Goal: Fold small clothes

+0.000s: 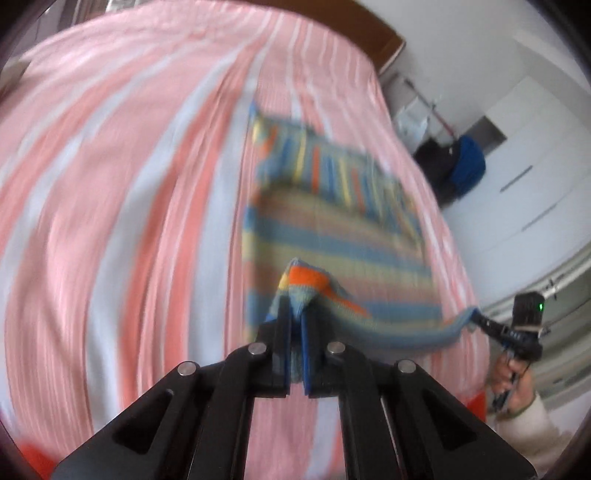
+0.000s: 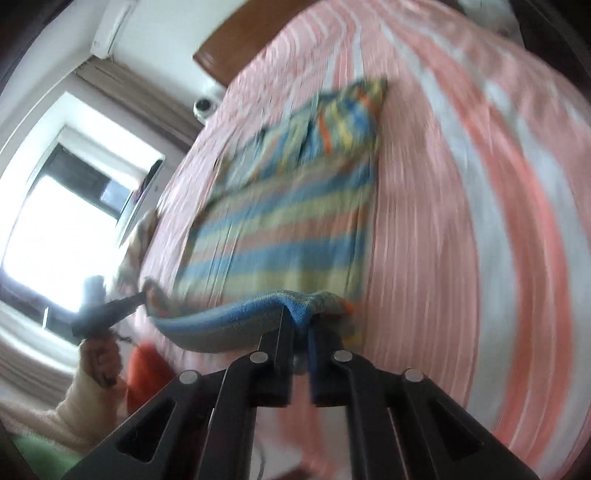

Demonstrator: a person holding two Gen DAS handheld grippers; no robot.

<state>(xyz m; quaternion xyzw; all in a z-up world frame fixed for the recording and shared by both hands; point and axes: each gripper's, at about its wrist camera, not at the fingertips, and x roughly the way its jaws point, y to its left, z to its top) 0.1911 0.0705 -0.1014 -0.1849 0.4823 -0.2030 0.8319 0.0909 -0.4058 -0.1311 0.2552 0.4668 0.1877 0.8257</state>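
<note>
A small striped knit garment [image 1: 332,236] in blue, yellow and orange lies on the pink and white striped bed [image 1: 129,184]. My left gripper [image 1: 295,314] is shut on one near corner of its hem and lifts it. My right gripper [image 2: 301,321] is shut on the other near corner of the garment [image 2: 288,221]. The right gripper also shows in the left wrist view [image 1: 476,314], and the left gripper in the right wrist view [image 2: 142,295]. The hem sags between them. The far part has a folded-in sleeve. Both views are blurred.
The bed's wooden headboard [image 1: 369,26] is at the far end. White wardrobes [image 1: 535,147] and a dark and blue bag [image 1: 461,166] stand beside the bed. A bright window [image 2: 55,221] is on the other side. An orange object [image 2: 144,373] sits by the near edge.
</note>
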